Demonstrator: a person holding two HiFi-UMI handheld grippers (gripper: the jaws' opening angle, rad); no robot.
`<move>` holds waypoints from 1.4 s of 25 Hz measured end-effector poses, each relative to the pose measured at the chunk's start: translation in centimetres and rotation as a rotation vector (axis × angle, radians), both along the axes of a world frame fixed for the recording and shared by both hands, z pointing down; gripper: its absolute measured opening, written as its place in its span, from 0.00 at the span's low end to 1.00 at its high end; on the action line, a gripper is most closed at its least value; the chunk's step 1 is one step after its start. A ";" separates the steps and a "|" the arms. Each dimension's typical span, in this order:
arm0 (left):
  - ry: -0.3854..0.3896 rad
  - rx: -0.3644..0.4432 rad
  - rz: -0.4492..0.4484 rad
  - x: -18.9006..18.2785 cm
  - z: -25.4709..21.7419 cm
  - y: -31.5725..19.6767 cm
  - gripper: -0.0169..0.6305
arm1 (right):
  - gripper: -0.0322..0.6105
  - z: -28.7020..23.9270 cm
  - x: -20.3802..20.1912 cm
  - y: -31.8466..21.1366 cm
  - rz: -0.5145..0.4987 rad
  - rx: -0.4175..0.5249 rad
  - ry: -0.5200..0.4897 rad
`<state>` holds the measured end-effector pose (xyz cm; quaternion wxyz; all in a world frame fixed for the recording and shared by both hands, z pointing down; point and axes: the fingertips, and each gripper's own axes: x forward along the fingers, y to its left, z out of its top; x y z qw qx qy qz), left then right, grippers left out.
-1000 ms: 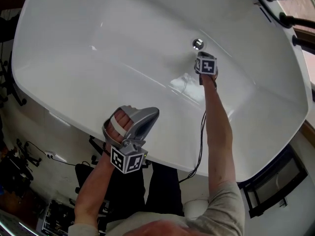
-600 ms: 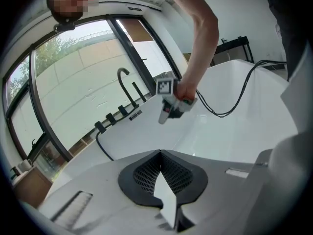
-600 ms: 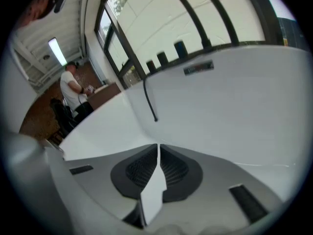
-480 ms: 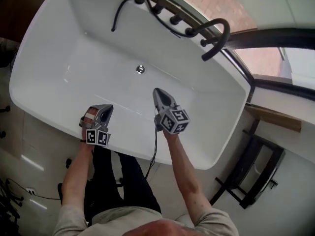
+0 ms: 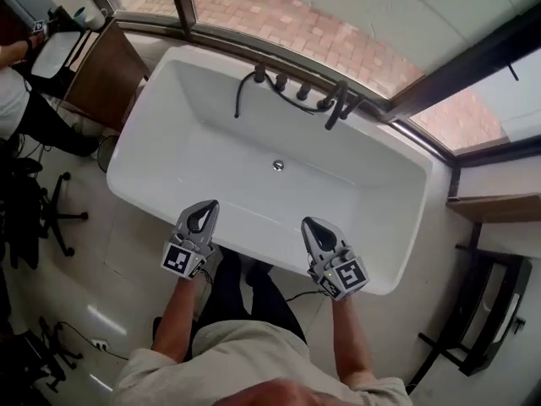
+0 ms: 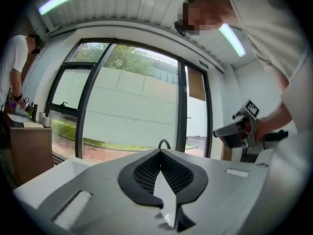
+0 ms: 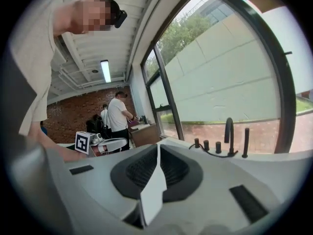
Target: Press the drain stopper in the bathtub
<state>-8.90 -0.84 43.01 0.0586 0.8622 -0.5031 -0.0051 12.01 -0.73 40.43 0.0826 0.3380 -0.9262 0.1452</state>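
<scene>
The white bathtub (image 5: pixel 169 134) lies below me, with the small chrome drain stopper (image 5: pixel 278 166) in the middle of its floor. Nothing touches the stopper. My left gripper (image 5: pixel 206 207) hovers over the tub's near rim, shut and empty. My right gripper (image 5: pixel 310 224) is held beside it over the same rim, also shut on nothing. In the left gripper view the jaws (image 6: pixel 160 152) meet and point level toward the window, with the right gripper (image 6: pixel 238 130) off to the side. In the right gripper view the shut jaws (image 7: pixel 159 150) face the black faucet (image 7: pixel 228 130).
Black faucet and taps (image 5: pixel 336 104) and a hose (image 5: pixel 240 96) line the tub's far rim under the window. A wooden cabinet (image 5: pixel 100 73), a person (image 5: pixel 19 100) and an office chair (image 5: pixel 38 214) are at the left. A black stand (image 5: pixel 483 311) is at the right.
The right gripper has come up and away from the drain stopper to the near rim. The head view has pulled back, so the whole tub now shows. Both grippers stayed shut.
</scene>
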 end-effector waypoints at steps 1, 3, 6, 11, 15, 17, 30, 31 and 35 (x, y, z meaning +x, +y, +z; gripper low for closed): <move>0.040 0.010 0.012 0.3 -2.6 1.2 0.03 | 0.07 -2.3 0.1 1.2 -0.002 0.021 -0.012; 0.088 0.028 0.045 1.0 -7.6 3.1 0.03 | 0.07 -6.8 0.1 3.0 0.006 0.078 -0.040; 0.128 0.081 0.127 2.9 -14.4 4.9 0.03 | 0.07 -12.4 1.4 5.1 0.042 0.178 -0.099; 0.127 0.261 0.231 5.6 -24.0 7.6 0.03 | 0.07 -18.5 3.9 8.6 0.054 0.317 -0.138; 0.154 0.325 0.331 7.6 -28.8 9.9 0.03 | 0.07 -22.7 5.6 11.0 0.074 0.388 -0.181; 0.119 0.346 0.379 8.7 -30.3 10.7 0.03 | 0.07 -25.0 6.0 11.8 0.095 0.417 -0.200; 0.115 0.405 0.502 5.9 -33.4 11.4 0.03 | 0.07 -28.7 2.4 12.5 0.174 0.447 -0.132; 0.119 0.402 0.505 5.3 -33.4 11.2 0.03 | 0.07 -28.9 1.9 12.4 0.180 0.447 -0.125; 0.144 0.407 0.528 3.7 -33.7 10.3 0.03 | 0.07 -30.2 -0.6 12.5 0.171 0.463 -0.094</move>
